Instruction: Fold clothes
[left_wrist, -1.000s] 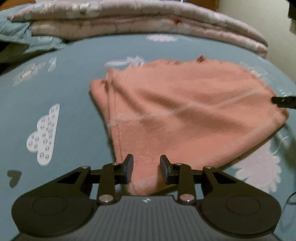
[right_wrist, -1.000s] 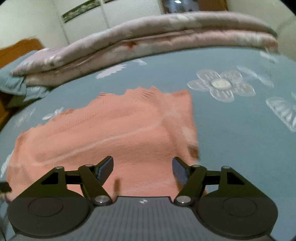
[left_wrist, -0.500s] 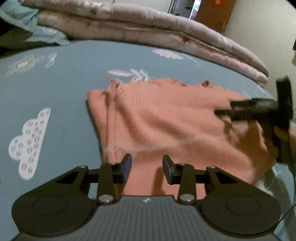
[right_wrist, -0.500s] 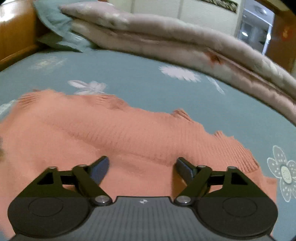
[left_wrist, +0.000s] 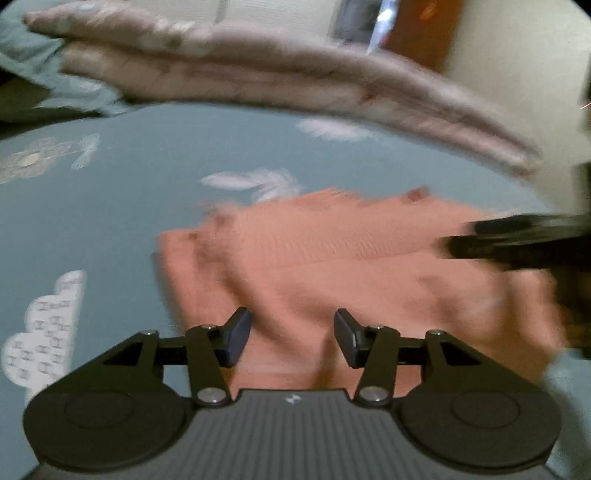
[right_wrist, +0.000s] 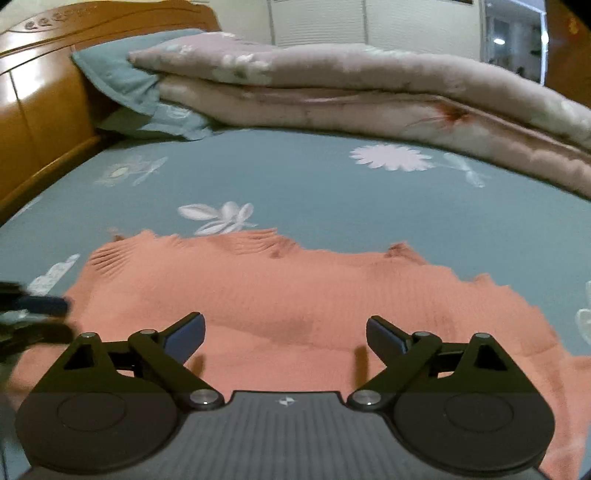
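The salmon knit garment (right_wrist: 295, 302) lies spread on the teal bedsheet (right_wrist: 295, 177), at the frame's centre. The right gripper (right_wrist: 285, 336) hovers over it, jaws widening, nothing gripped. At nine o'clock the left gripper (left_wrist: 291, 334), blurred, seems to be opening too. A folded quilt (right_wrist: 332, 92) sits at twelve.

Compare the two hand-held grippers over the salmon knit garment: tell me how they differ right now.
The right hand-held gripper stands wide apart; the left hand-held gripper shows a narrower gap. The right one hangs over the salmon garment near its middle; the left one is at the garment's left end. Both are opening, empty, with only fabric below.
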